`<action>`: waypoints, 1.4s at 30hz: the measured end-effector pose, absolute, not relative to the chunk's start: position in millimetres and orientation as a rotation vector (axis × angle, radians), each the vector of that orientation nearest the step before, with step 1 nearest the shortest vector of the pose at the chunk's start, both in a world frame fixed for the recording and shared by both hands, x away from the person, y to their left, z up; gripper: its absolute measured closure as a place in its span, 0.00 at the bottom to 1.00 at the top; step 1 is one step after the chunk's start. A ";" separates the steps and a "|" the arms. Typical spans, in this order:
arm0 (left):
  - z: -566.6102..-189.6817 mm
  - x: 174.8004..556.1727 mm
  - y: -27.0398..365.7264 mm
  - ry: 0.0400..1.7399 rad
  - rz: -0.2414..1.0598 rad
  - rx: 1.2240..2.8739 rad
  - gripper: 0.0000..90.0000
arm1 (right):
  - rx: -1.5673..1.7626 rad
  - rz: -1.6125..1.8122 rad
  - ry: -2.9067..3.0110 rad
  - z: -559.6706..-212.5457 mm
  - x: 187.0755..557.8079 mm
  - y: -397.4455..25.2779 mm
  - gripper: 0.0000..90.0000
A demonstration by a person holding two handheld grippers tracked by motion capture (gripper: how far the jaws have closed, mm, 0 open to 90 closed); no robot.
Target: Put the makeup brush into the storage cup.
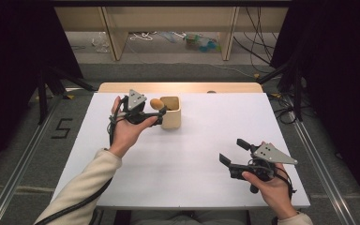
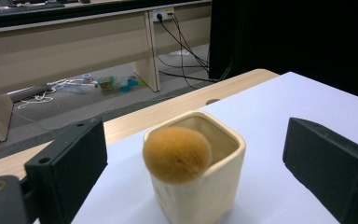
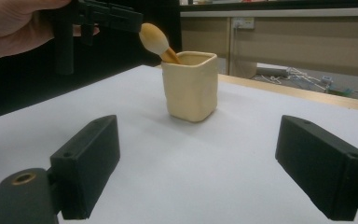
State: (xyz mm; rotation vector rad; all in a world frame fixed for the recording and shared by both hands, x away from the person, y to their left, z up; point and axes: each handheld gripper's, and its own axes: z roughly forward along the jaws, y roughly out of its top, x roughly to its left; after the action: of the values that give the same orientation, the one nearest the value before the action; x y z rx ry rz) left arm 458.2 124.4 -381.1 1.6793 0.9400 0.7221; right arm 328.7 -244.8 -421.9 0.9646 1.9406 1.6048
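A cream square cup (image 1: 172, 116) stands at the back middle of the white table (image 1: 192, 154). A brush with a fluffy orange-brown head (image 1: 156, 103) leans out of the cup toward the left. My left gripper (image 1: 160, 115) hovers just left of the cup, open. In the left gripper view its jaws stand wide on either side of the brush head (image 2: 177, 154) and the cup (image 2: 205, 196), touching neither. My right gripper (image 1: 230, 152) is open near the front right, far from the cup (image 3: 191, 86), with nothing between its jaws (image 3: 205, 172). The brush head (image 3: 153, 37) sits just beside the left gripper (image 3: 107, 18).
A bare wooden strip (image 1: 178, 87) runs along the table's far edge. Beyond it are wooden bench legs (image 1: 115, 35), cables and small clutter (image 1: 199, 42) on the floor. Black curtains stand on both sides.
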 end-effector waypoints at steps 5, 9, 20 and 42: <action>-384.2 449.4 130.3 0.944 0.710 1.681 0.07 | 0.966 1.598 1.940 -421.7 328.5 -245.0 0.16; -382.9 441.0 135.0 0.937 0.714 1.679 0.07 | 0.964 1.597 1.938 -421.5 328.5 -245.3 0.16; -383.8 415.6 147.4 0.910 0.714 1.678 0.07 | 0.964 1.601 1.930 -421.5 328.4 -244.9 0.16; -397.4 373.9 176.7 0.886 0.676 1.654 0.07 | 0.961 1.599 1.946 -420.9 327.7 -245.2 0.16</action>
State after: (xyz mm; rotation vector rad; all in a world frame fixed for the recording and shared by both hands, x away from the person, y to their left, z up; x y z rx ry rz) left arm 373.9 176.7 -397.4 1.6543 0.8857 0.6757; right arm 327.7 -245.2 -420.9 0.9612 1.9463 1.5992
